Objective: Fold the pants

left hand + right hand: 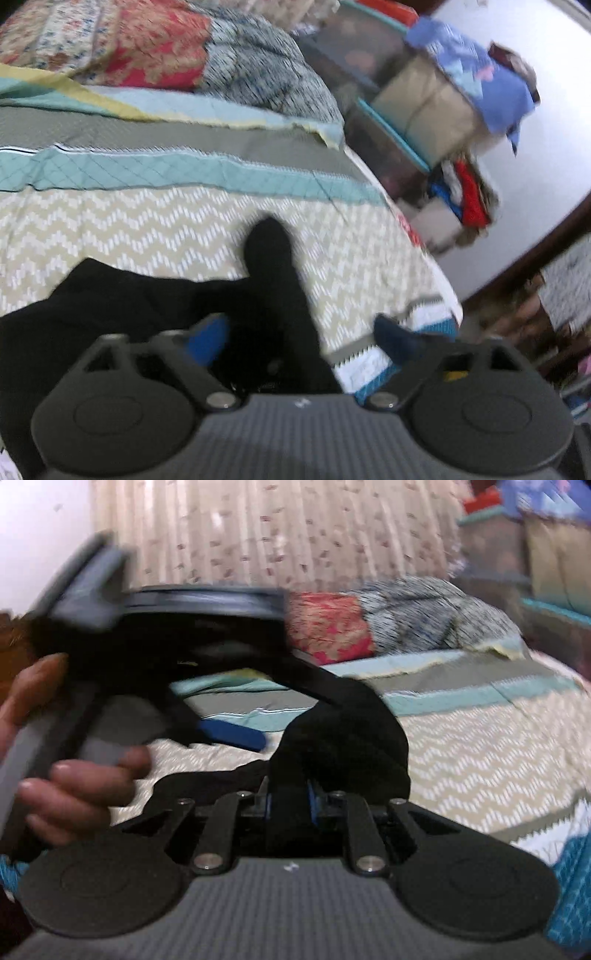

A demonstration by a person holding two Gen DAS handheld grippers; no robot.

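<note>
Clearly I am early in the fold: nothing lies creased flat yet. Nearest, my right gripper (288, 799) has its jaws clamped on a bunched part of the black pants (343, 746), lifted off the bed (480, 746). My left gripper (299, 332) stands with jaws apart, the cloth running up between them; whether a pad touches it I cannot tell. Beyond the jaws a pants tip points up the bed toward the pillows (147, 48). Most folding remains.
</note>
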